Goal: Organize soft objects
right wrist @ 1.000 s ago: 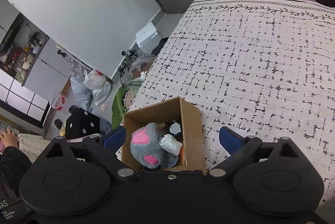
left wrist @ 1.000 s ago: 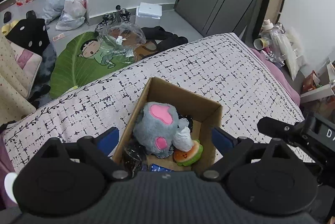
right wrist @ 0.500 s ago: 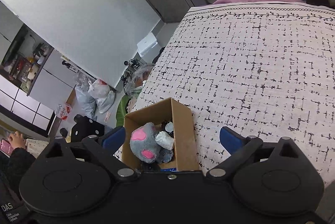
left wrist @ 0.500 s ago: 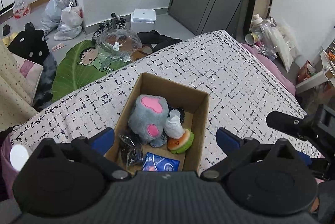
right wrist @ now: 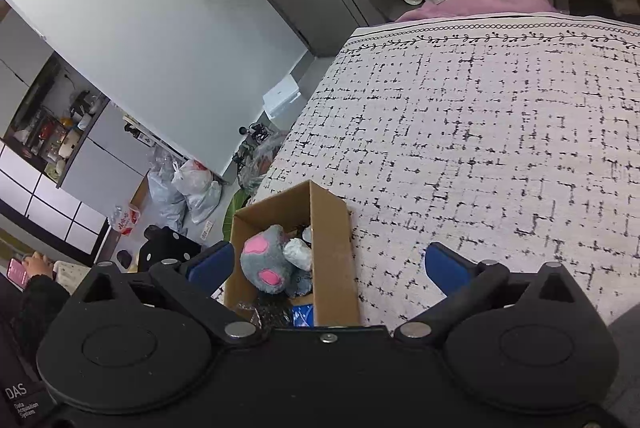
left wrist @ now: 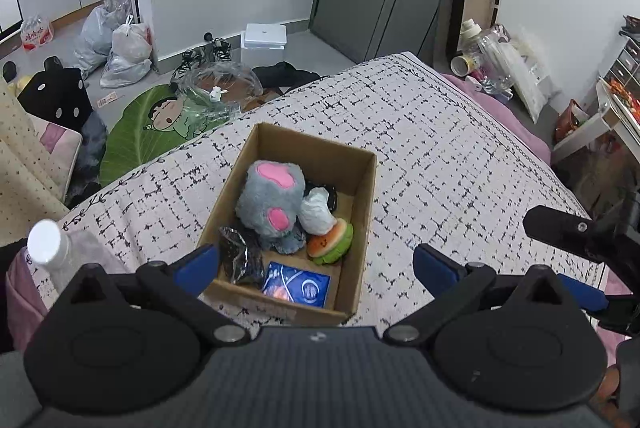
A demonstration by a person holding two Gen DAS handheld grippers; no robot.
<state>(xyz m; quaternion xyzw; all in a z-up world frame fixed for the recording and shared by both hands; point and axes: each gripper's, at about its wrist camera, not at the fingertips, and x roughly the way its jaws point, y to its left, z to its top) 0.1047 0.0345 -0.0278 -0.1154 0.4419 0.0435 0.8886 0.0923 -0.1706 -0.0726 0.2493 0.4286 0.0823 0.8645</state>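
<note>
An open cardboard box [left wrist: 362,196] stands on the patterned bed cover [left wrist: 460,164]. Inside lie a grey plush with pink pads [left wrist: 272,200], a white soft piece [left wrist: 316,210], an orange and green burger toy [left wrist: 332,238], a dark crinkled packet [left wrist: 240,256] and a blue packet [left wrist: 298,284]. My left gripper [left wrist: 316,264] is open and empty above the box's near end. My right gripper [right wrist: 328,264] is open and empty, with the box [right wrist: 332,248] and grey plush [right wrist: 266,258] between its fingers; it also shows at the right of the left wrist view [left wrist: 580,232].
A clear bottle with a white cap [left wrist: 48,244] stands near the bed's left edge. On the floor are a green leaf mat [left wrist: 148,124], plastic bags [left wrist: 120,48] and a white box [left wrist: 264,38]. Bottles and clutter [left wrist: 492,60] lie beyond the bed's far right corner.
Both grippers have pulled back and up from the box, so more of the box and bed shows. Both stay open and empty. The box's contents have not moved.
</note>
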